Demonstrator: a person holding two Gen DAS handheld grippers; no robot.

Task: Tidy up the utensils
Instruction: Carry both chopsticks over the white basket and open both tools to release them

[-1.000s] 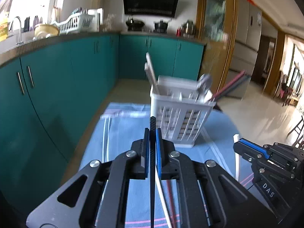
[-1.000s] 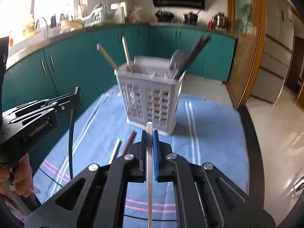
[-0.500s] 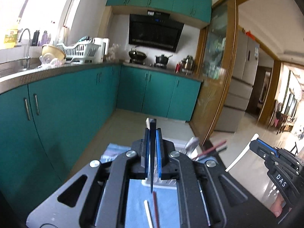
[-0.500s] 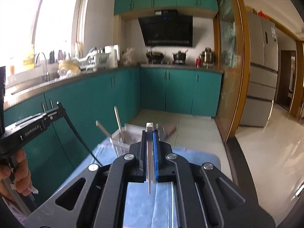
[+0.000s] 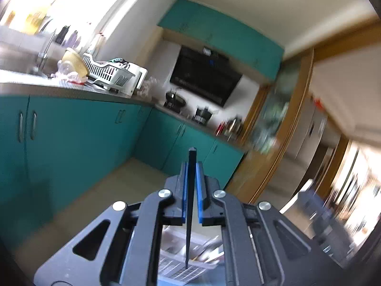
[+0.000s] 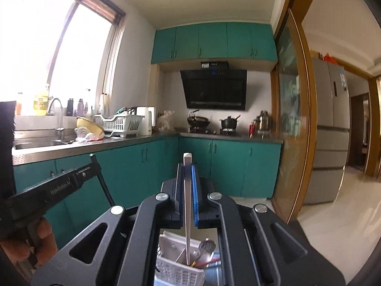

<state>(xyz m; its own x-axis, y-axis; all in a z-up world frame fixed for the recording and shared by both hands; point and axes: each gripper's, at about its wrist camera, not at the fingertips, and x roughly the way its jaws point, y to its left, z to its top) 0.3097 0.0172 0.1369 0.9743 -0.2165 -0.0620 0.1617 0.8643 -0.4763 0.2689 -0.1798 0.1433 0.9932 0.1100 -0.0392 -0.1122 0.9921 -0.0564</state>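
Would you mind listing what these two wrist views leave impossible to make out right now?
- Left wrist view: motion blur smears the white caddy, so which compartment the black chopstick enters is unclear.
- Left wrist view: the right gripper is a blurred shape; its fingers are unreadable.
- Right wrist view: the gripper body hides the caddy's base and the table.
- Right wrist view: the white chopstick tip disappears among the utensils.

Both claws have lifted from the cloth and now poise a black chopstick (image 5: 191,205) and a white chopstick (image 6: 187,205) above the utensil basket (image 6: 177,270) at 6 o'clock.
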